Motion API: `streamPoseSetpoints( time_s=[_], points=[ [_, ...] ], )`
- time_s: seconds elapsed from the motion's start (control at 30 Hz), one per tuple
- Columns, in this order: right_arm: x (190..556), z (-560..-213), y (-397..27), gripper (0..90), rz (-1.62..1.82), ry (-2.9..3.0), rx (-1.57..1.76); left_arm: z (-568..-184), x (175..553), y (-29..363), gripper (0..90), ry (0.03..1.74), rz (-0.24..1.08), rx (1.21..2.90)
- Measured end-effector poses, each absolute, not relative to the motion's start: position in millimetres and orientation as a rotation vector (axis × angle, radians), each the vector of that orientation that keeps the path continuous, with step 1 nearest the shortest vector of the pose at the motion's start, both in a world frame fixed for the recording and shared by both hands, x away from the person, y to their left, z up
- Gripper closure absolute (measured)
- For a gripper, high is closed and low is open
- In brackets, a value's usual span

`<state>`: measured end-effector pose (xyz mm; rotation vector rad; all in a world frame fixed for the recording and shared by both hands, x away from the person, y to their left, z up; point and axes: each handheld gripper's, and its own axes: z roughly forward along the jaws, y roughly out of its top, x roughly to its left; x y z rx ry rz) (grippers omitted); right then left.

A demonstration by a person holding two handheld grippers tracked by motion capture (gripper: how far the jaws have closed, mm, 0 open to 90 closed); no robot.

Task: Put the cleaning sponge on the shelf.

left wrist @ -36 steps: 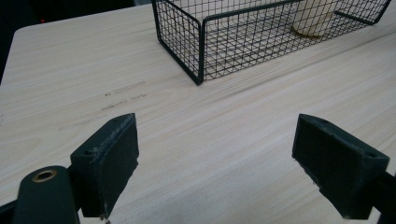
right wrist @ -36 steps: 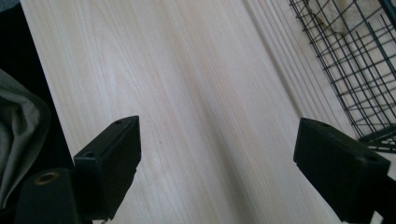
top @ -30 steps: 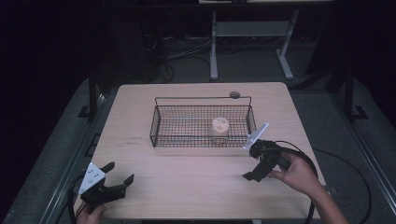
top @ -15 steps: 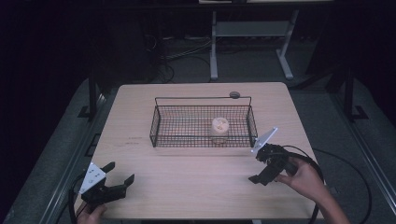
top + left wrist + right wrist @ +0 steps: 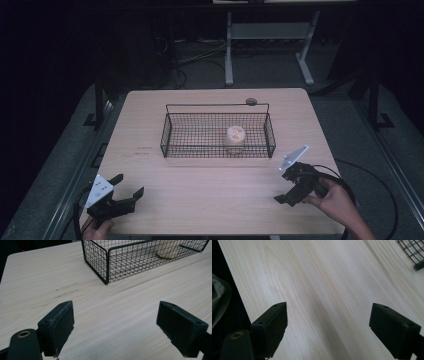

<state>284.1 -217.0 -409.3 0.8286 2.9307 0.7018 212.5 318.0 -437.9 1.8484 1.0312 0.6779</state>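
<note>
Two grippers, both empty with jaws spread wide: left gripper (image 5: 123, 193) parked at lower left of the high view, right gripper (image 5: 291, 188) at lower right, clear of the wire basket (image 5: 170, 134) at centre where the pale cup (image 5: 235, 138) stands upright. Since the earlier frames, right gripper drawn back and down from the basket's corner toward the near table (image 5: 210, 200) edge; left gripper unchanged.

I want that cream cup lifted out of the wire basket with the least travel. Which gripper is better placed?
Probably the right gripper: the cup stands in the basket's right half, nearer it than the left gripper. Both are open and empty.
</note>
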Motion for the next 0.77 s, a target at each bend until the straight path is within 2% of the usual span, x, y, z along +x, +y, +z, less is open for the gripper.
streamPoseSetpoints(
  time_s=[0.77],
  points=[
    [253, -427, -238, 14.5, 0.791, 2.871, 0.907, -438, 214, 319, 13.8, 1.031, 0.686, 1.847]
  ],
)
